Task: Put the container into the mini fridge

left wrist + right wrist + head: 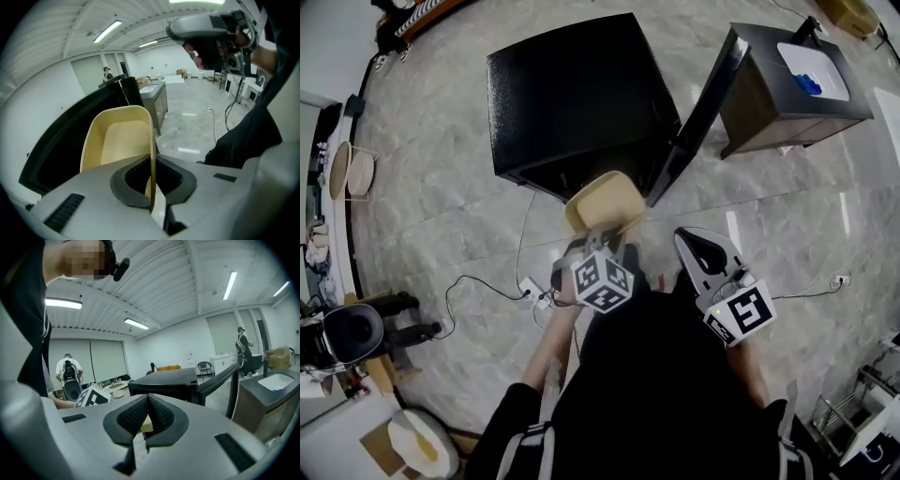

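1. The mini fridge (572, 94) is the largest thing seen. It is a black box standing on the pale marble-patterned floor, and its door (703, 103) is swung wide open.
2. A dark cabinet (787, 94) is seen just beyond the open door, on the far side of it from the fridge. A white tray (814, 70) with something small and blue (807, 84) lies on top of it.
3. The container (602, 202) is held in the air just in front of the fridge's open front, between the fridge and the person. It cannot be told whether any part of it has passed the opening.
4. The container is a pale yellow-beige tub, oblong with rounded corners. Its wall is thin, its surface is smooth and matte, and no lid is on it. Its inside is seen to be plain and empty, in the same colour as the outside.
5. The left gripper (598, 239) is clamped on the container. One thin side wall is pinched edge-on between the dark pads, and the tub's hollow is turned to one side of the jaws.
6. The right gripper (689, 242) is held beside the left one, further from the fridge's front and nearer the door side. Its jaws are together and nothing is gripped.
7. A white power strip (530, 291) with a thin cable lies on the floor, on the person's side of the fridge.
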Demonstrator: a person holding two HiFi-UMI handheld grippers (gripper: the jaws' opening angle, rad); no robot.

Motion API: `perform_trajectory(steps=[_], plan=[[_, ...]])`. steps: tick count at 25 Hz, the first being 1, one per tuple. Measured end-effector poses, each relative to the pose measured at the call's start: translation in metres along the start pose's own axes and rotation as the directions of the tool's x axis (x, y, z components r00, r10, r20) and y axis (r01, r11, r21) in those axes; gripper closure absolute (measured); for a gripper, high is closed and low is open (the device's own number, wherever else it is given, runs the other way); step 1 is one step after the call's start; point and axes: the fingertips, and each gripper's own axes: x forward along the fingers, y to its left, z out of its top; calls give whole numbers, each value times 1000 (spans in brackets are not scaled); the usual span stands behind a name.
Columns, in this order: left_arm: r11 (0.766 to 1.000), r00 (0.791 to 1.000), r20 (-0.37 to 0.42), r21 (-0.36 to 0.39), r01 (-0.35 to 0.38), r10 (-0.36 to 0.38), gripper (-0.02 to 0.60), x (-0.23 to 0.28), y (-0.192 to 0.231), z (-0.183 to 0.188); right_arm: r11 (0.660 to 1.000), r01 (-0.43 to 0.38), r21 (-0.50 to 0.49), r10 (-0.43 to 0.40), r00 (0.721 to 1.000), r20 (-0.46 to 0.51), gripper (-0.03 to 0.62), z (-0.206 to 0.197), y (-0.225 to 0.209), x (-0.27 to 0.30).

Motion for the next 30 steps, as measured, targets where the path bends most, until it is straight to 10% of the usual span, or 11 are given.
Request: perform_trajectory(steps=[11,30], plan=[[995,997,-53,79,61,-57,546,87,41,-28,983,168,73,-160,981,-111,576,-32,-20,-13],[992,990,-136,125,-6,23,546,226,120,-56,971,219,94,-194,956,-221,576,-60,-34,-17]])
